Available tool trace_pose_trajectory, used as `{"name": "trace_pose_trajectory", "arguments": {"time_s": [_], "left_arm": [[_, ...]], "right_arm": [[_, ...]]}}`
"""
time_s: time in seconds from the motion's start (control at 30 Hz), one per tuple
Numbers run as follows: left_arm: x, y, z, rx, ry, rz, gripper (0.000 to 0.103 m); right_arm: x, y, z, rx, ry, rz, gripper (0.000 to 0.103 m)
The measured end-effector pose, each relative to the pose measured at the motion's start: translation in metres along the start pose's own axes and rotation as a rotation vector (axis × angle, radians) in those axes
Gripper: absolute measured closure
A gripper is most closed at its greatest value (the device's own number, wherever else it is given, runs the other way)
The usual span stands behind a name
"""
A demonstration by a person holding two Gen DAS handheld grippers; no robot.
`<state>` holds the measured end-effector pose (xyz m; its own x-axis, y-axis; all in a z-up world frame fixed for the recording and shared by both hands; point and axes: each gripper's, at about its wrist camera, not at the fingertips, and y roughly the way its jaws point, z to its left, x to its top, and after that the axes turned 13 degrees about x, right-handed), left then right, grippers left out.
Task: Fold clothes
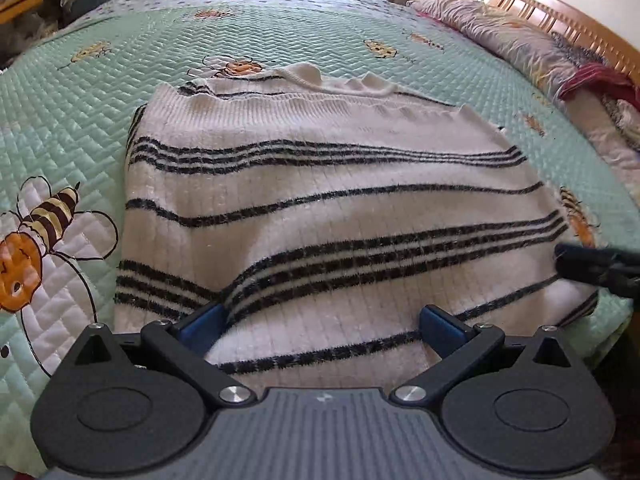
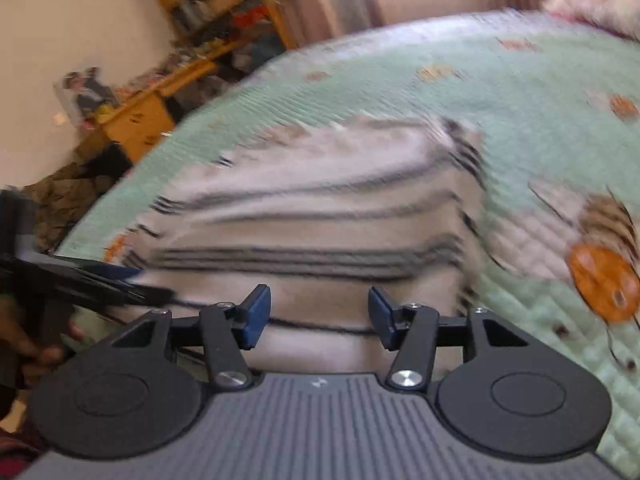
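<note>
A white knit sweater with black stripes (image 1: 320, 200) lies folded on the bed; its ribbed hem and collar are at the far end. My left gripper (image 1: 320, 328) is open, its blue pads wide apart over the sweater's near edge. The right gripper's tip (image 1: 596, 268) shows at the sweater's near right corner. In the blurred right wrist view the sweater (image 2: 312, 216) lies ahead, and my right gripper (image 2: 320, 316) is open just above its near edge, holding nothing. The left gripper (image 2: 80, 280) shows at the left.
A mint quilted bedspread with bee prints (image 1: 80, 128) covers the bed. A pillow and bedding (image 1: 520, 44) lie along the wooden headboard (image 1: 580, 28) at the right. Cluttered wooden shelves (image 2: 192, 40) stand beyond the bed.
</note>
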<state>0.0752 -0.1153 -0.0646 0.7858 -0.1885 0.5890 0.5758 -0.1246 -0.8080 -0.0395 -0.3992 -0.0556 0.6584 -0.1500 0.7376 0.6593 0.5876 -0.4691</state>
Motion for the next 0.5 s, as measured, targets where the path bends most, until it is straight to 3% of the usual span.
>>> {"name": "trace_pose_trajectory", "arguments": {"time_s": [0.07,0.2,0.4,0.5], "left_arm": [[-0.004,0.000,-0.005,0.028,0.026,-0.001,0.001],[-0.004,0.000,-0.007,0.039,0.042,0.000,0.001],[-0.003,0.001,-0.009,0.043,0.053,0.002,0.001],[-0.003,0.001,-0.010,0.049,0.060,0.002,0.001]], "right_arm": [[0.003,0.005,0.013,0.036,-0.044,0.002,0.047],[-0.018,0.030,0.015,0.031,-0.076,0.127,0.045],[-0.011,0.020,0.020,0.030,-0.050,0.113,0.045],[0.001,0.015,0.035,0.070,-0.109,0.081,0.044]]}}
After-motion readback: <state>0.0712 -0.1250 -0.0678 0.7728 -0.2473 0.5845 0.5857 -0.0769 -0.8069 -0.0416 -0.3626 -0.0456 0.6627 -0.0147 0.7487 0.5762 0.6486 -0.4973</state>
